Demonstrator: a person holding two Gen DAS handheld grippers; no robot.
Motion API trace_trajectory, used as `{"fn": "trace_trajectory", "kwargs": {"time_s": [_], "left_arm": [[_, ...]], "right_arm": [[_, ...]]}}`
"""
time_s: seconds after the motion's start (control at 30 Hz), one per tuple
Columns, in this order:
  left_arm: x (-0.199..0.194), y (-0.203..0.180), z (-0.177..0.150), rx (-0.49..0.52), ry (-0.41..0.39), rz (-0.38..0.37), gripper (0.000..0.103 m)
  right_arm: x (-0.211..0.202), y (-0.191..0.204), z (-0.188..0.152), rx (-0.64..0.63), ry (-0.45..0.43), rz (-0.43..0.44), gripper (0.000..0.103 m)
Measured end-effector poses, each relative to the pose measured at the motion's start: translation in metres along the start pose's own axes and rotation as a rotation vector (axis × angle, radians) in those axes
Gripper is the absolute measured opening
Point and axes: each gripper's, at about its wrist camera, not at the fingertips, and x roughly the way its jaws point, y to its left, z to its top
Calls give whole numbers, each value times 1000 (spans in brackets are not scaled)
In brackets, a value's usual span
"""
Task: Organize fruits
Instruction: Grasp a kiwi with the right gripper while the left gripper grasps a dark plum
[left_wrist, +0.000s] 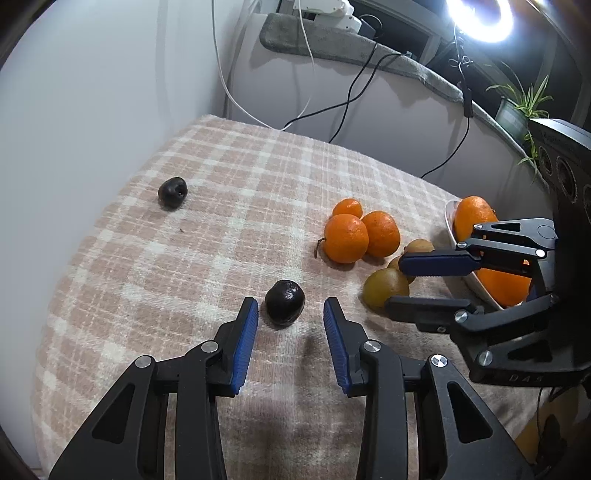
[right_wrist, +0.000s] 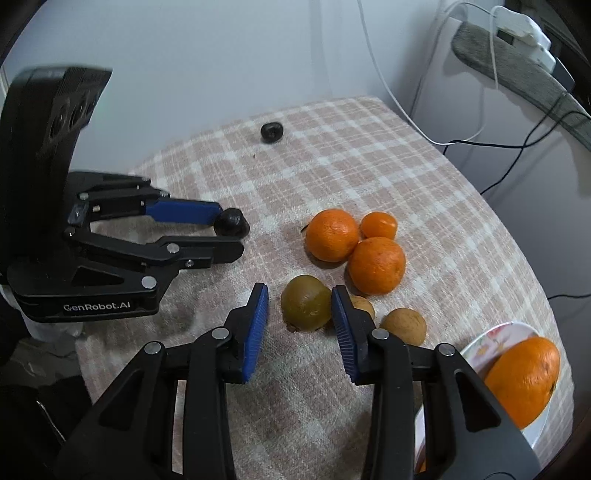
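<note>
So there's a table with a soft, woolly-looking checked cloth (left_wrist: 221, 206), pinkish-beige with cream lines, a bit fuzzy and rumpled at the edges. Fruit is scattered over it.

The left gripper (left_wrist: 290, 314) is black plastic with ribbed blue pads and shiny round rivets. Its jaws are partway apart around a small, glossy, nearly black fruit (left_wrist: 285, 302). From its own camera there's a sliver of cloth between each pad and the fruit, but from the other side the far pad looks like it's touching, so I can't say it's clamped. A second dark fruit (left_wrist: 173, 191) with a dimpled top sits by itself, well apart near the wall.

The right gripper (right_wrist: 300, 304) is the same build. Its jaws straddle a dull olive-brown round fruit (right_wrist: 306, 307); the right pad looks right against it, the left one has a gap. Two smaller tan ones (right_wrist: 403, 325) with matte skin sit just beside it, one half hidden behind the finger. Three mandarins (right_wrist: 376, 265) with pebbly orange peel huddle together, touching, just beyond.

A big orange (right_wrist: 522, 380) lies in a shallow white dish (right_wrist: 480, 345) with a faint floral print, at the cloth's edge.

Room-wise: plain pale wall, white and black cables (left_wrist: 351, 92) dangling, a grey fleecy cover (left_wrist: 332, 44) over a white unit, a ring light (left_wrist: 480, 18) glaring, and a spiky green potted plant (left_wrist: 521, 99).

The left gripper's body reads "GenRobot.AI" in white.
</note>
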Motion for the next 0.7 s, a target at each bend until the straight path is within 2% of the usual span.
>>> {"fn": "trace_trajectory", "kwargs": {"time_s": [0.23, 0.3, 0.47, 0.7], "left_arm": [[5, -2, 2, 9, 11, 7, 33], [6, -2, 3, 9, 12, 12, 30], [8, 0, 2, 10, 14, 31, 21], [3, 1, 1, -7, 4, 26, 21]], "right_arm": [[6, 1, 1, -49, 17, -50, 36], [7, 2, 1, -64, 19, -72, 30], [8, 4, 2, -93, 18, -93, 27], [3, -2, 0, -38, -8, -57, 25]]}}
